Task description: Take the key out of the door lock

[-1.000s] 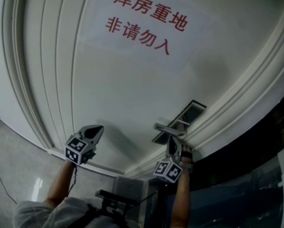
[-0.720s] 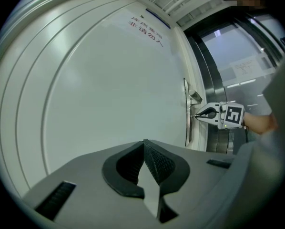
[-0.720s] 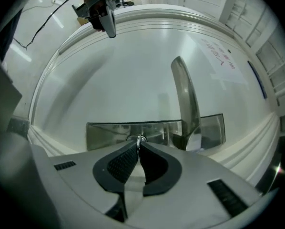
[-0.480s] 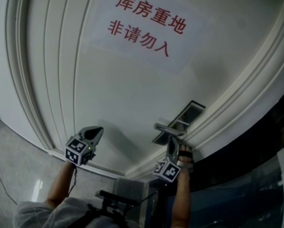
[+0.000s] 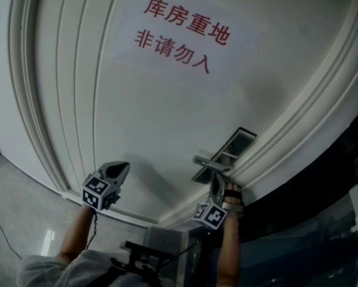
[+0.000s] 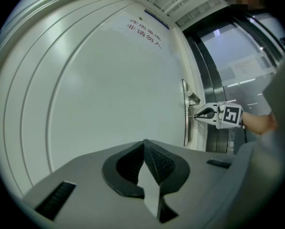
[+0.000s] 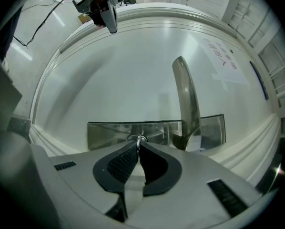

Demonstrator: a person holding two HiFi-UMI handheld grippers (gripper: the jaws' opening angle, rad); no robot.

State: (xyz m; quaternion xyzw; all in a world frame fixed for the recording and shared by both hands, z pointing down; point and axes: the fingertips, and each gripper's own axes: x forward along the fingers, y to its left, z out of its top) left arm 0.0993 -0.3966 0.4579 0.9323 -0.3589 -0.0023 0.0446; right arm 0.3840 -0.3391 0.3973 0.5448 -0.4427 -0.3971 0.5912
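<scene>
A small metal key [image 7: 139,139] sticks out of the steel lock plate [image 7: 109,133] on a white door, just left of the lever handle [image 7: 186,104]. My right gripper [image 7: 139,145] is shut on the key's head, with the jaws pinched together around it. In the head view that right gripper [image 5: 214,183] points up at the lock plate [image 5: 230,149] under the handle [image 5: 210,162]. My left gripper [image 5: 118,171] hangs off to the left, away from the lock. Its jaws meet with nothing between them. From the left gripper view the right gripper [image 6: 199,115] is seen at the door's edge.
A paper sign with red characters [image 5: 180,34] is stuck on the white door. Raised mouldings [image 5: 41,100] frame the door panel. A dark glass door [image 5: 322,220] stands to the right of the frame. A shiny tiled floor with a cable [image 5: 5,232] lies at lower left.
</scene>
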